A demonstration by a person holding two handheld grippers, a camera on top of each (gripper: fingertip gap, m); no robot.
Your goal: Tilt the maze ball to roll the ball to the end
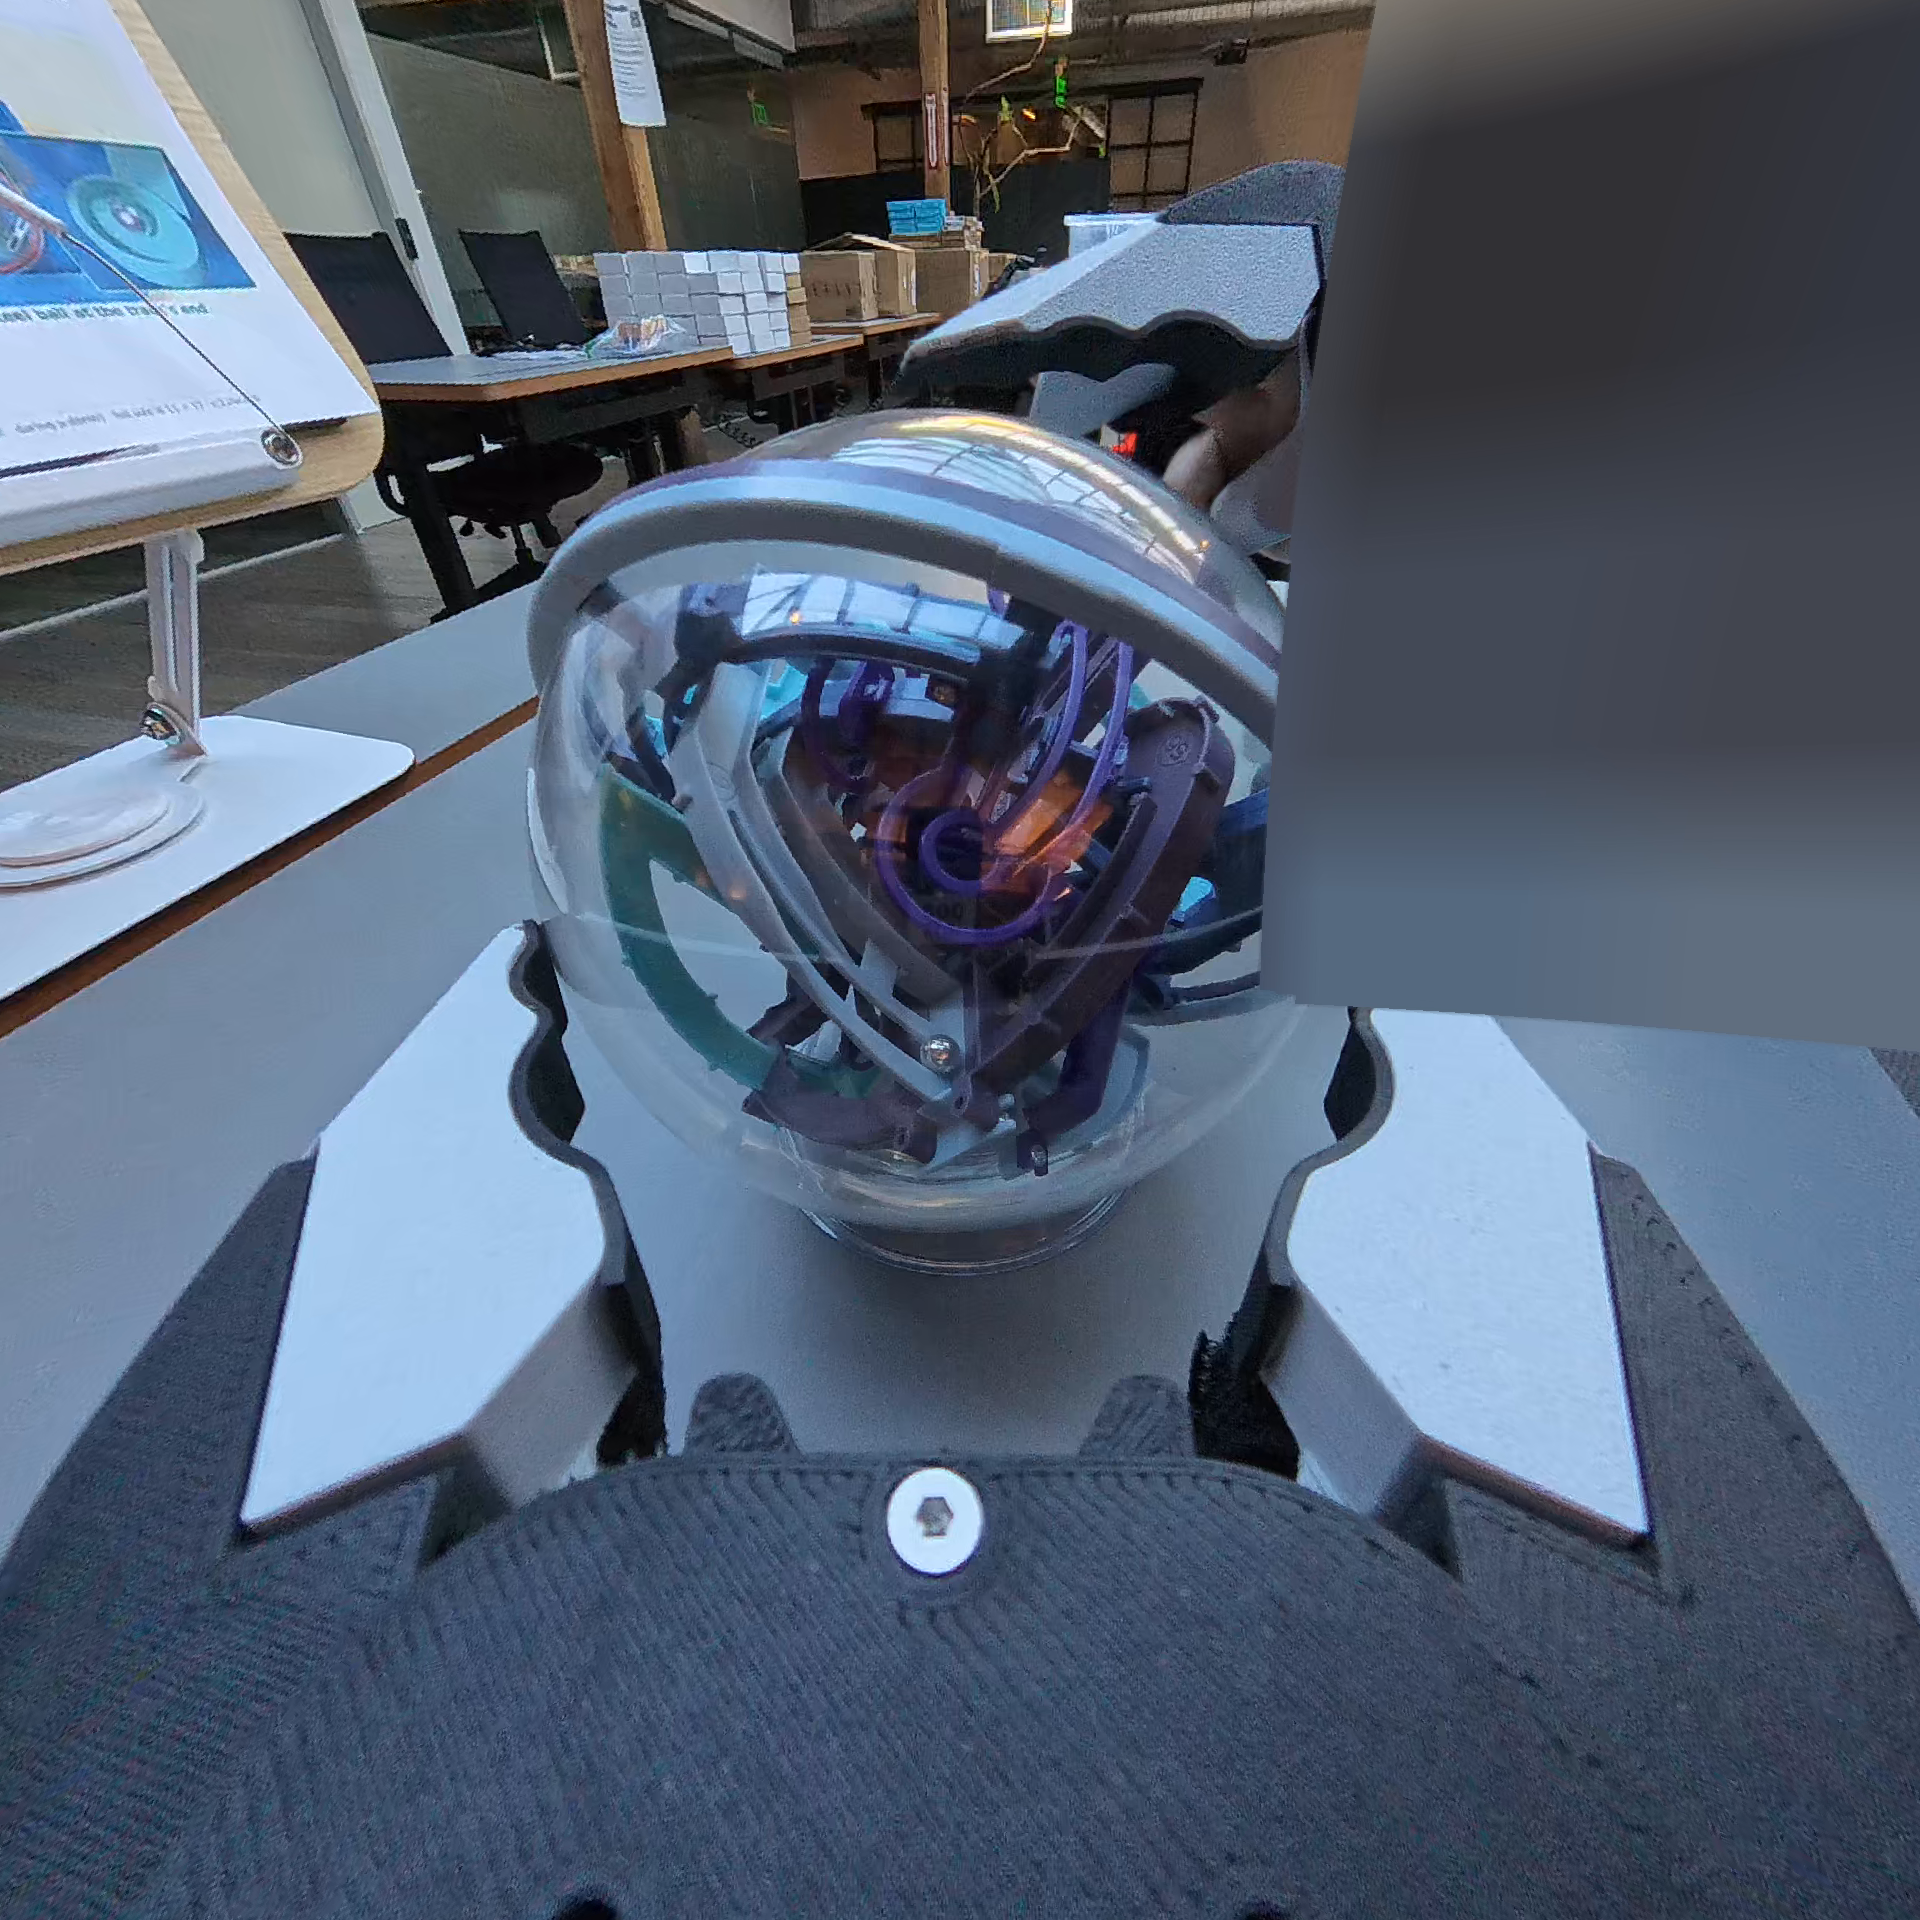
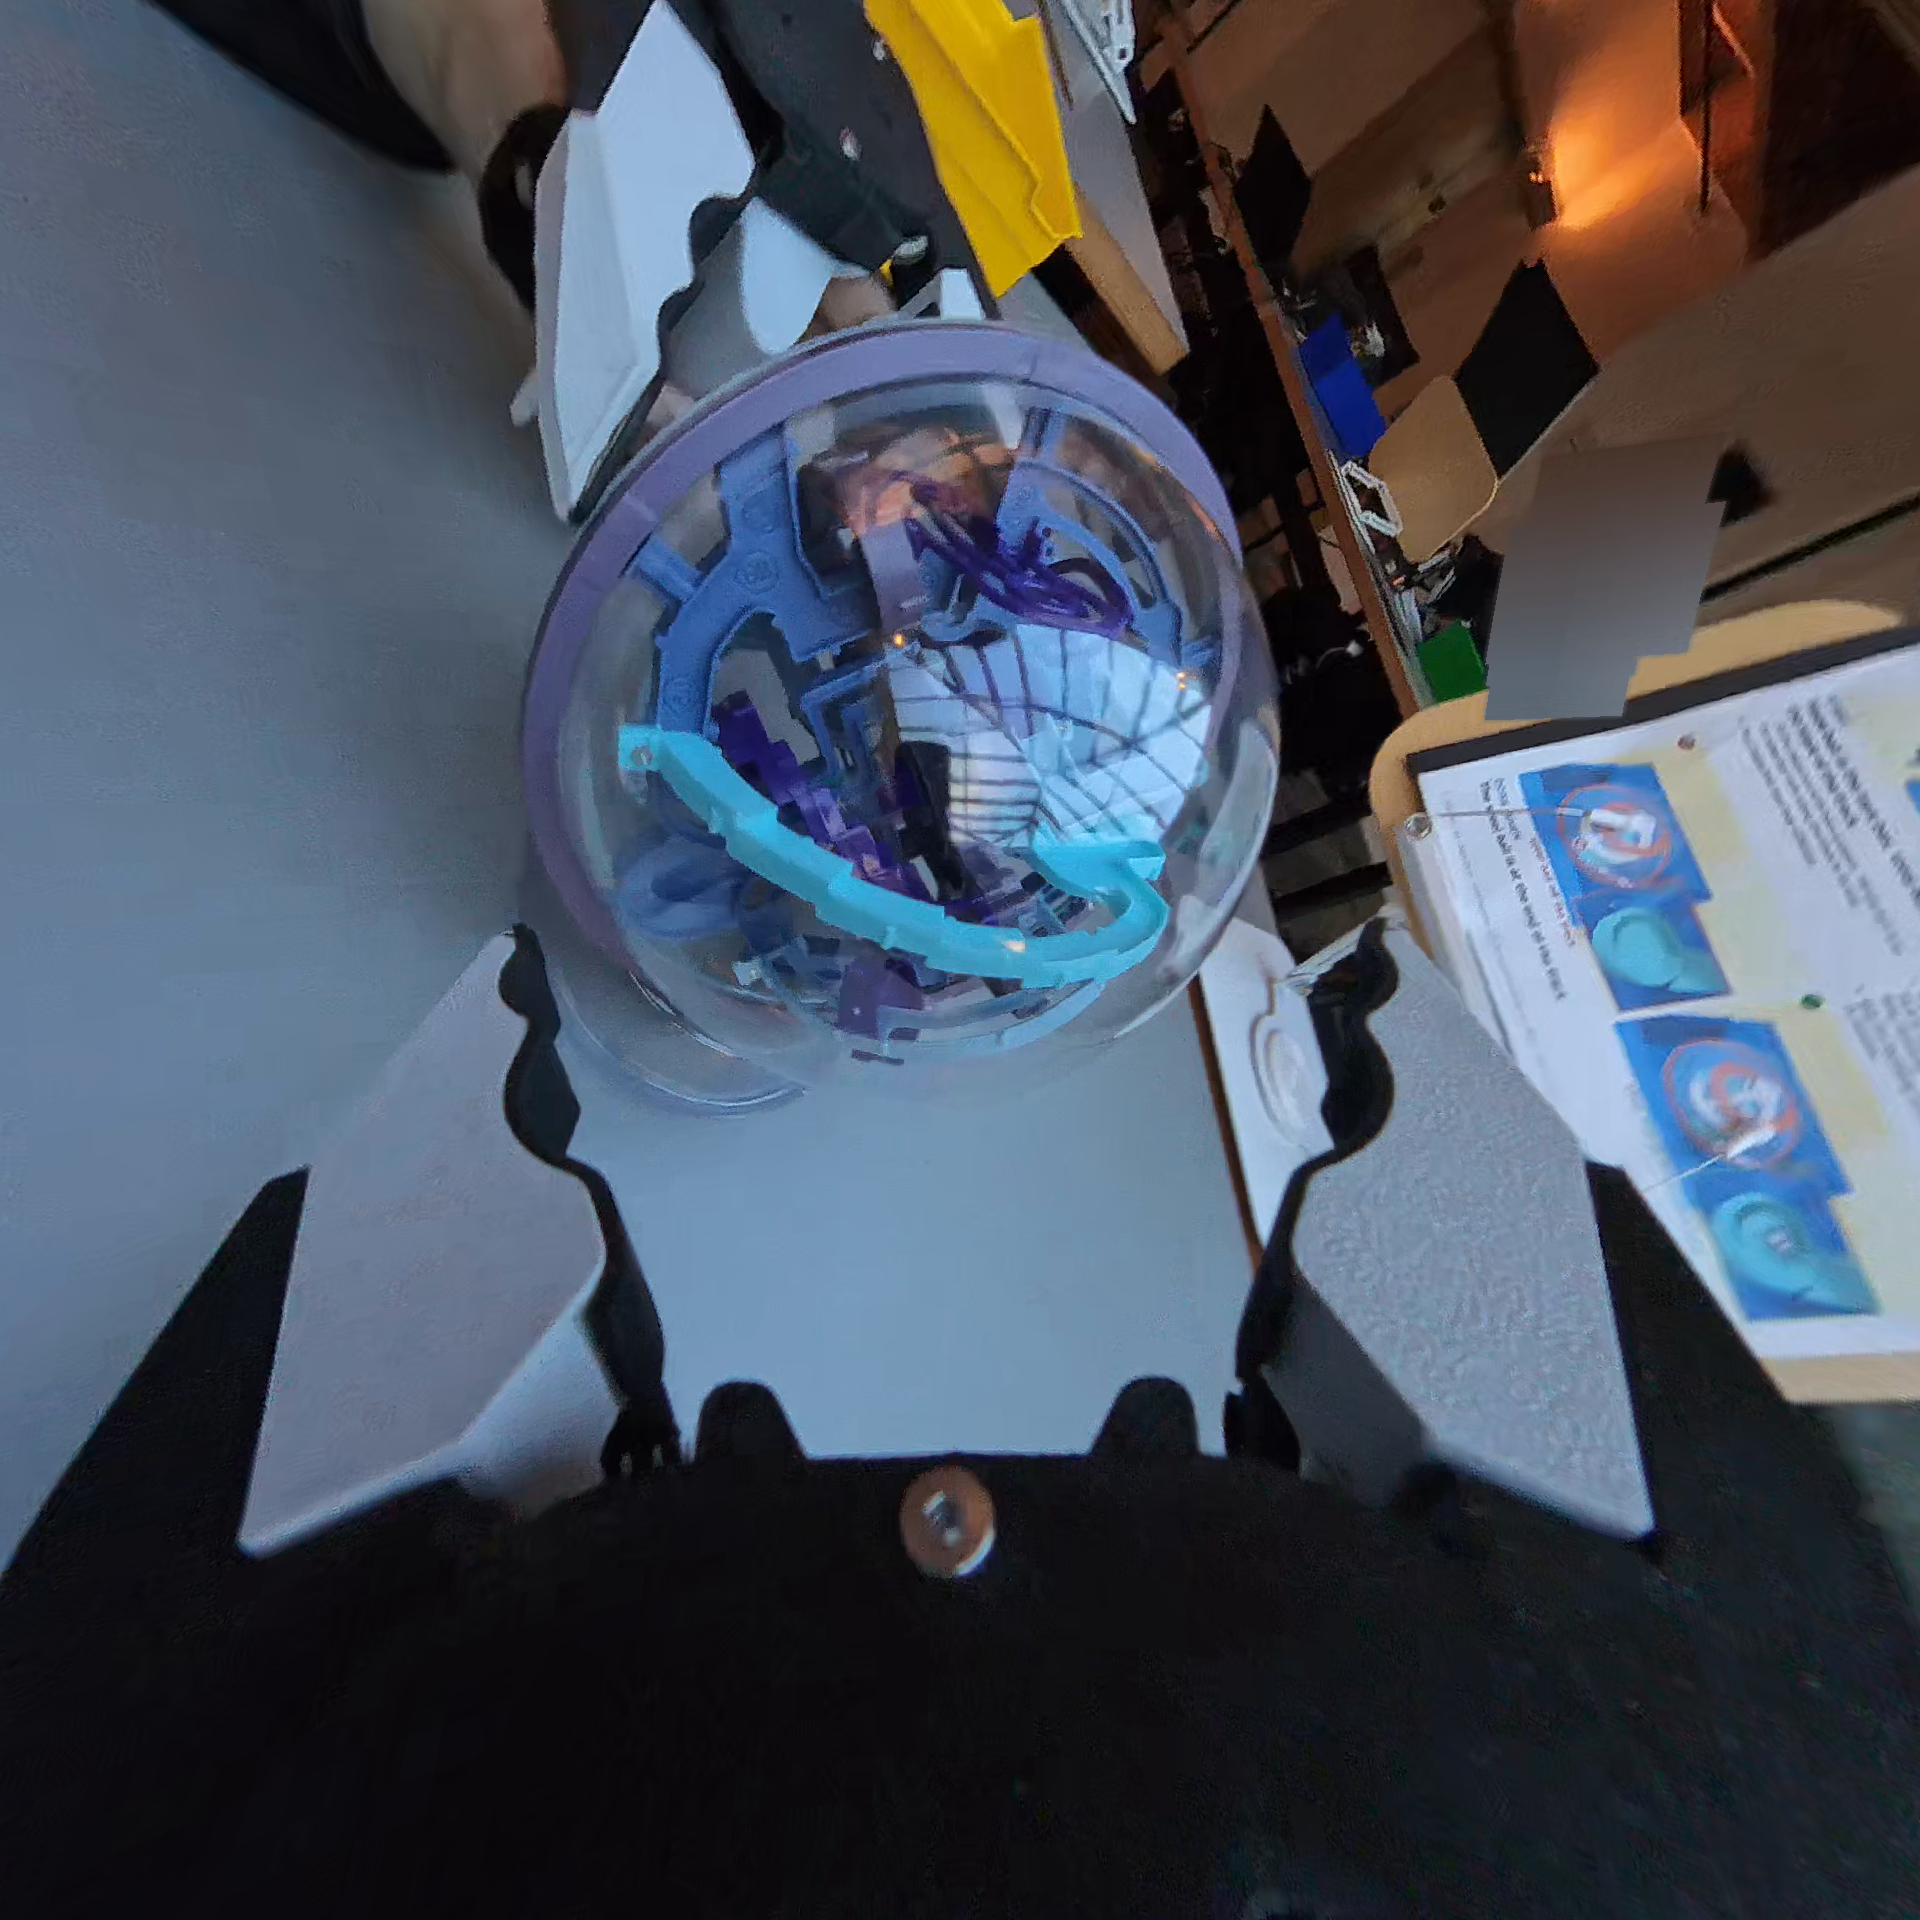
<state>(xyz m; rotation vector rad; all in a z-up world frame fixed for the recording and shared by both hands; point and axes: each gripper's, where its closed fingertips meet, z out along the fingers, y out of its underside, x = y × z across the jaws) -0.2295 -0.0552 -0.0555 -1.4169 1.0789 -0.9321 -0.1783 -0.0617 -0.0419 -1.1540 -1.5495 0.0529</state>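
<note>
Maze ball (image 1: 904, 831): one, on its clear base just beyond both fingertips, untouched
Steel ball (image 1: 939, 1054): one (low inside)
Left gripper (image 1: 940, 1023): fingers spread apart
Right gripper (image 2: 940, 1023): fingers spread apart

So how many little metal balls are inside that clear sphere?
1 that I can see: a small shiny steel ball low on a grey track, near the bottom of the clear plastic maze sphere. Others could be hidden behind the inner tracks.
</note>
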